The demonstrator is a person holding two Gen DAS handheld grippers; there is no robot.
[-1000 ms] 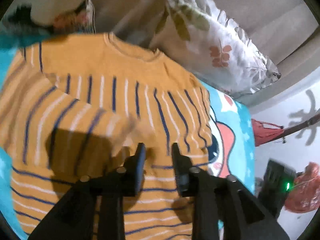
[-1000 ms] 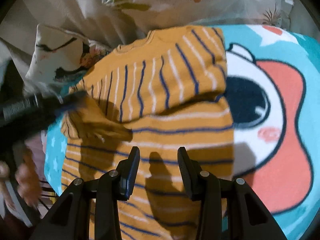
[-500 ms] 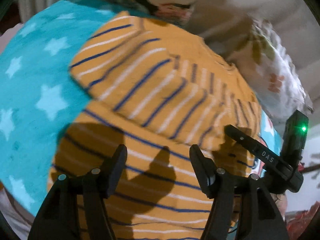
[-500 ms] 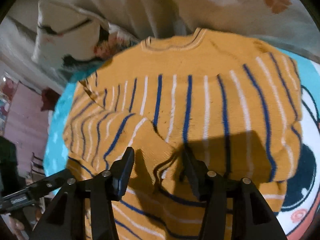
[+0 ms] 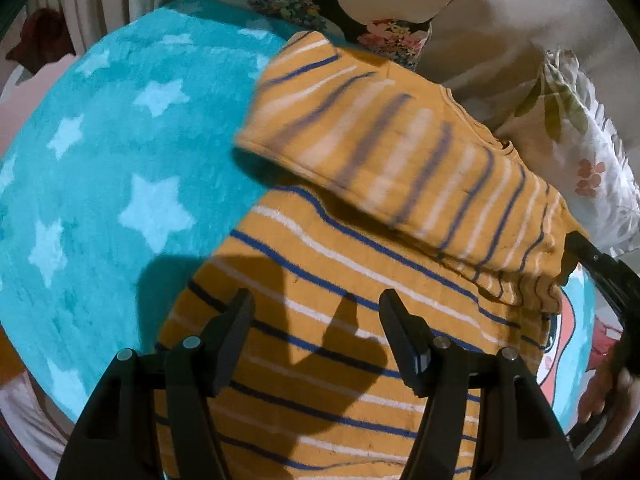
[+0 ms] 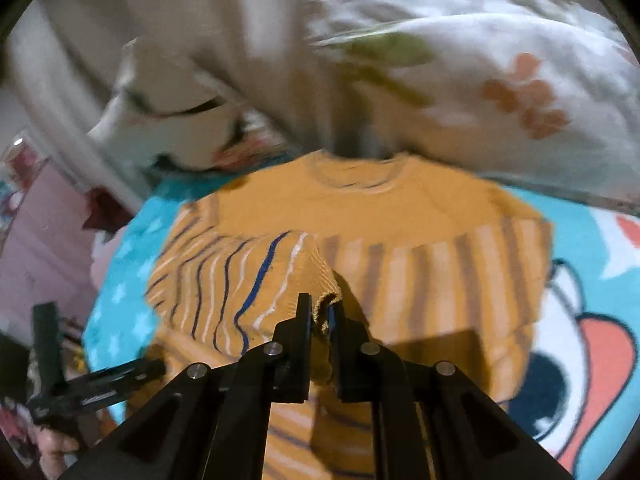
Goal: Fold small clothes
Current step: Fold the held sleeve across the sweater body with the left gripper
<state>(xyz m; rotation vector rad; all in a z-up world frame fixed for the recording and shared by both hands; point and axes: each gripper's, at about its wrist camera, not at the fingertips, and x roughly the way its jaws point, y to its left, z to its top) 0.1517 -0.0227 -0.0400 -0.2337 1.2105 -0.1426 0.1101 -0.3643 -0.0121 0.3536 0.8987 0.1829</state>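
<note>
Right gripper (image 6: 320, 312) pinches a sleeve cuff of the striped orange sweater (image 5: 360, 320); left gripper (image 5: 316, 320) hangs spread above its body.

The right wrist view shows the right jaws, which have just closed, pressed on the ribbed cuff (image 6: 326, 306), the sleeve draped to the left of the fingers and the collar (image 6: 356, 176) beyond them, near a floral pillow (image 6: 500, 80). The left wrist view alone shows the left fingers wide apart with nothing between them, the sweater's hem part beneath, and the teal star blanket (image 5: 120, 160) to their left.
</note>
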